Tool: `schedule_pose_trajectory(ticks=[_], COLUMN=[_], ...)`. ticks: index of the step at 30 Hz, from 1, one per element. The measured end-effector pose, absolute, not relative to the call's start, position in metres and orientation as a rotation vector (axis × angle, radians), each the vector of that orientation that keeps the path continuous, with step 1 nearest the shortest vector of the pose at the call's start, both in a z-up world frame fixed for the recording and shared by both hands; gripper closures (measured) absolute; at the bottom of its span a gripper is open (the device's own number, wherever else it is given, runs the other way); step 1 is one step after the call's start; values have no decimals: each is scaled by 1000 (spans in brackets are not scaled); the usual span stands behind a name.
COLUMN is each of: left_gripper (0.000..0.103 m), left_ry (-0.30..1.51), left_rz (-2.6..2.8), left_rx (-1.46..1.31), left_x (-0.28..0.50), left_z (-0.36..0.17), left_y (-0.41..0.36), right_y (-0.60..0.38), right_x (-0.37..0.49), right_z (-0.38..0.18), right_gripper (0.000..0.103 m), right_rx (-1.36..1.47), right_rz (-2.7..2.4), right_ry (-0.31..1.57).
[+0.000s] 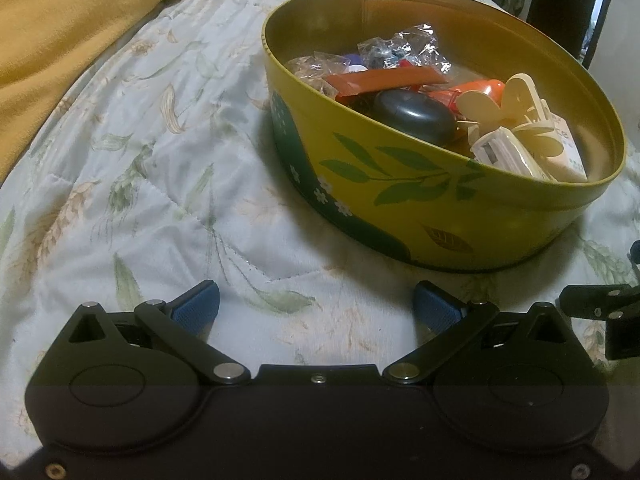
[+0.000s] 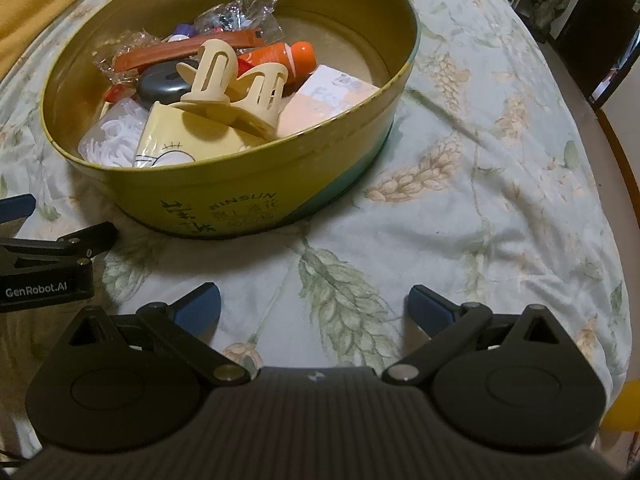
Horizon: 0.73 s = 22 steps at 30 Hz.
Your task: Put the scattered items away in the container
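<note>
A round yellow tin (image 1: pixel 400 196) with green leaf print stands on the bedspread; it also shows in the right wrist view (image 2: pixel 240 184). Inside lie a cream hair claw (image 1: pixel 516 116) (image 2: pixel 232 92), a dark grey oval case (image 1: pixel 416 114) (image 2: pixel 168 82), an orange tube (image 1: pixel 472 90) (image 2: pixel 288 56), a brown strip (image 1: pixel 384 80), crinkly clear bags (image 1: pixel 404 48) and a pale packet (image 2: pixel 332 100). My left gripper (image 1: pixel 318 306) is open and empty, low over the bedspread in front of the tin. My right gripper (image 2: pixel 314 306) is open and empty, also short of the tin.
A floral quilted bedspread (image 1: pixel 140 184) covers the surface. A mustard yellow cushion (image 1: pixel 72 20) lies at the far left. The bed edge and a dark doorway (image 2: pixel 600 40) are at the right. The left gripper's body (image 2: pixel 44 264) shows at the left of the right wrist view.
</note>
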<state>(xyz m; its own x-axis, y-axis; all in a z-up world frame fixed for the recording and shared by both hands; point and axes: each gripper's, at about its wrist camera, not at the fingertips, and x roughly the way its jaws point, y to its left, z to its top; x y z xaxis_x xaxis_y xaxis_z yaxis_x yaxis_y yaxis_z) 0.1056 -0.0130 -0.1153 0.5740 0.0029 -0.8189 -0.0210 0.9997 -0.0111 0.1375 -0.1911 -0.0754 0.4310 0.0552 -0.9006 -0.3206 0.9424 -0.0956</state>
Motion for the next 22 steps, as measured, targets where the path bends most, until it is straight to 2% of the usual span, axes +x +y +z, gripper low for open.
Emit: schedule_pose_trajectory(ticks=[22], left_gripper=[0], left_ry=[968], left_rz=[17], left_rx=[-17], left_x=[106], left_z=[-114], left_y=[-13], right_y=[-191], right_x=[137], right_z=[-73], right_gripper=[0], right_rx=[-272], right_rz=[230], right_ry=[1096])
